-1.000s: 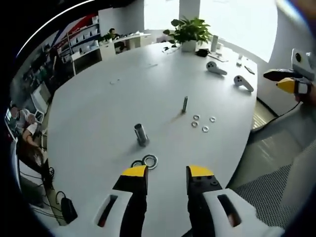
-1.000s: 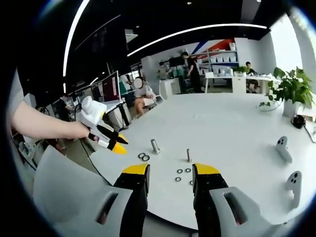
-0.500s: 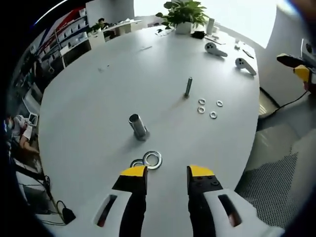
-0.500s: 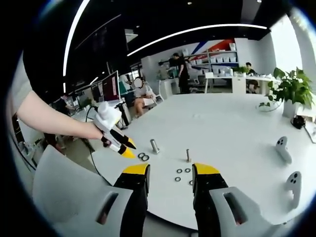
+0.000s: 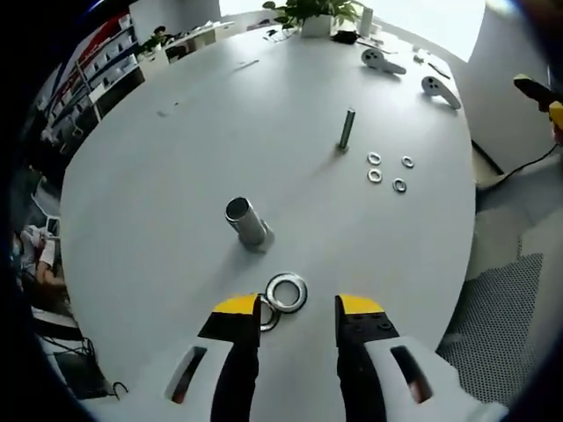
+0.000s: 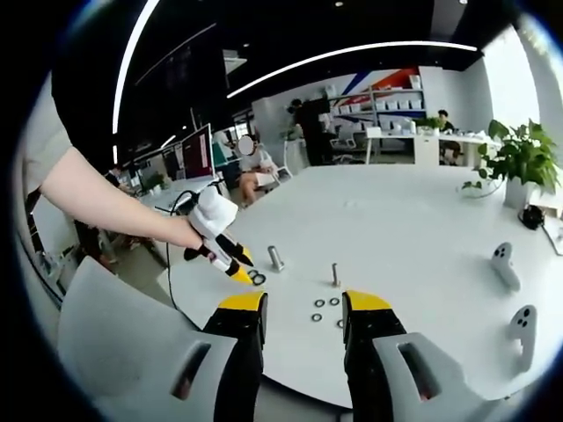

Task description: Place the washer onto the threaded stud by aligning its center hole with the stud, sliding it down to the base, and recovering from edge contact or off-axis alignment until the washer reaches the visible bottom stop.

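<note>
While both jaws gape, left hand-held gripper (image 5: 297, 306) hovers over washer (image 5: 287, 292), right hand-held gripper (image 6: 303, 303) wide, empty

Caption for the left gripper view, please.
Open left gripper poised over two large washers near the table edge, wide stud just beyond them.

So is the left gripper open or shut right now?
Open: the left gripper shows a clear gap between its yellow-tipped jaws, just short of the large washer.
</note>
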### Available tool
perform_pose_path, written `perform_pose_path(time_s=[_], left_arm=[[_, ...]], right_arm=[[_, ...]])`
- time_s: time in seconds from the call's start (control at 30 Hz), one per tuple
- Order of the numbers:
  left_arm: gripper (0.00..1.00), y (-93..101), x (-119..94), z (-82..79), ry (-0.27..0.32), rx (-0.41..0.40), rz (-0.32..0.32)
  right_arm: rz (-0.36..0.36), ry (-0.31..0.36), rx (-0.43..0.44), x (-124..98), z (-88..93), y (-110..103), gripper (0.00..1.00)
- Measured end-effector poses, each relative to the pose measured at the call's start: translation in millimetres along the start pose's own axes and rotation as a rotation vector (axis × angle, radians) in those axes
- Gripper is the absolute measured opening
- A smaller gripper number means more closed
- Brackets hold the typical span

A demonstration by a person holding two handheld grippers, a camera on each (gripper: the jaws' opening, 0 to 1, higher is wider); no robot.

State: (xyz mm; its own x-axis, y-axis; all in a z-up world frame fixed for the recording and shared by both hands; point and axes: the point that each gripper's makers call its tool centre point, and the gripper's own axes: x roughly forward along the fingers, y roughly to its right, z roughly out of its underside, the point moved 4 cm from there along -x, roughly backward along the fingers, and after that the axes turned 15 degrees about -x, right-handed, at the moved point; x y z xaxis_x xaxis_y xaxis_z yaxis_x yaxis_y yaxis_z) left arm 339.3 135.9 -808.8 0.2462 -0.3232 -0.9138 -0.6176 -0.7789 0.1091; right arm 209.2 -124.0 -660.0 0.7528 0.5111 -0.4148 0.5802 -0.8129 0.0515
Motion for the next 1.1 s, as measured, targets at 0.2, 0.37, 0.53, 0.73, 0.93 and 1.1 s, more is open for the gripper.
perform_pose_path(time_s=[0.2, 0.37, 0.53, 0.73, 0.93, 1.1], left_arm=[[0.32, 1.4, 9.0, 1.7, -0.076, 0.089, -0.005], [0.32, 0.5, 14.4, -2.0, -0.095, 0.108, -0.003], [0.32, 3.1, 15.7, -0.2, -0.141, 0.127, -0.002], [0.31, 7.8, 19.2, 5.2, -0.183, 0.162, 0.002], [0.31, 9.0, 20.3, 5.2, -0.193, 0.194, 0.003], [0.27, 8.3, 20.6, 2.6, -0.194, 0.192, 0.005]], right_arm=[[0.012, 0.002, 0.004, -0.6, 0.6, 2.4, 0.36], [0.007, -0.002, 0.005, -0.1, 1.0, 2.4, 0.35], [0.012, 0.007, 0.009, -0.7, 0.1, 2.8, 0.35], [0.016, 0.011, 0.009, -1.1, -0.3, 3.4, 0.35], [0.027, 0.017, 0.015, -2.1, -0.8, 5.2, 0.35], [0.032, 0.019, 0.019, -2.3, -0.9, 6.5, 0.35]])
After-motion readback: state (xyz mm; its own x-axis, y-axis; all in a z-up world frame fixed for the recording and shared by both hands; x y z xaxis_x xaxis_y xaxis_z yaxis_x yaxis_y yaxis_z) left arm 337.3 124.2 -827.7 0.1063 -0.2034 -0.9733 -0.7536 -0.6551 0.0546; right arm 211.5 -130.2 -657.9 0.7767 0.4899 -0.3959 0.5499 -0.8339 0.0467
